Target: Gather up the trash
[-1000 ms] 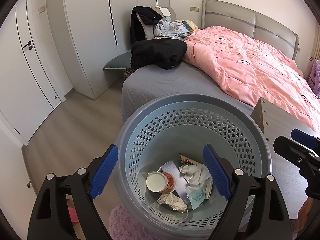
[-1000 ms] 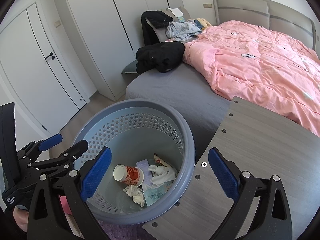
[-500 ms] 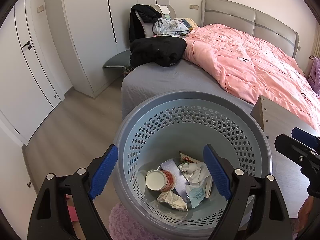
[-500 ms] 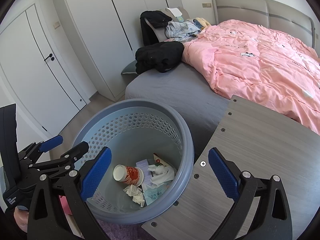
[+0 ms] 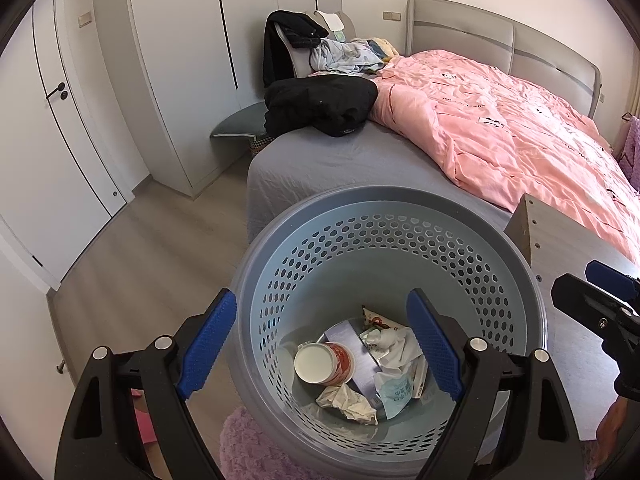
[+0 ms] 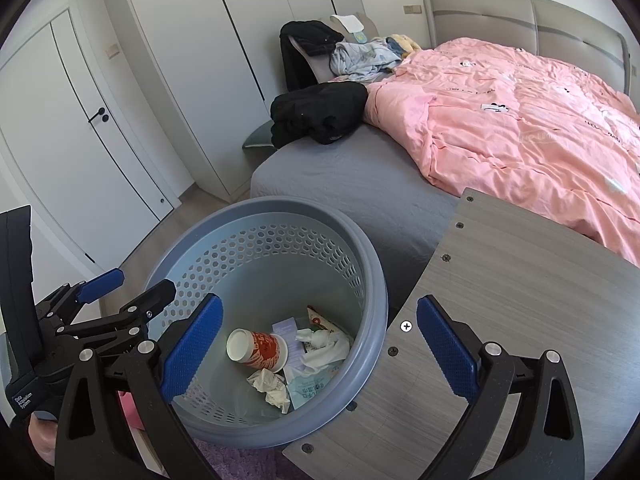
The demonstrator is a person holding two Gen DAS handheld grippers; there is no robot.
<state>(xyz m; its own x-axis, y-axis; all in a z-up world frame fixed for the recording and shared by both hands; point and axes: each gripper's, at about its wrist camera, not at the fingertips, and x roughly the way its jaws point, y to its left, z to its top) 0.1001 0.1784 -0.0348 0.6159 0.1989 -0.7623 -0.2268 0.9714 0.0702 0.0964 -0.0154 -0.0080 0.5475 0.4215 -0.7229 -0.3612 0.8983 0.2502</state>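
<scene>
While both grippers (image 5: pixel 322 350) (image 6: pixel 318 346) gape empty | left strap (image 6: pixel 24 398) reads "Data Acquisition System" | basket (image 5: pixel 400 204) holds trash.

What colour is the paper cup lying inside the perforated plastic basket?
The paper cup is red with white markings and a white inside, clearest in the right wrist view.

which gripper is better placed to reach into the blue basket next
Left. The open left gripper hangs above the perforated blue plastic basket; the right gripper straddles its rim and the grey wooden table.
</scene>
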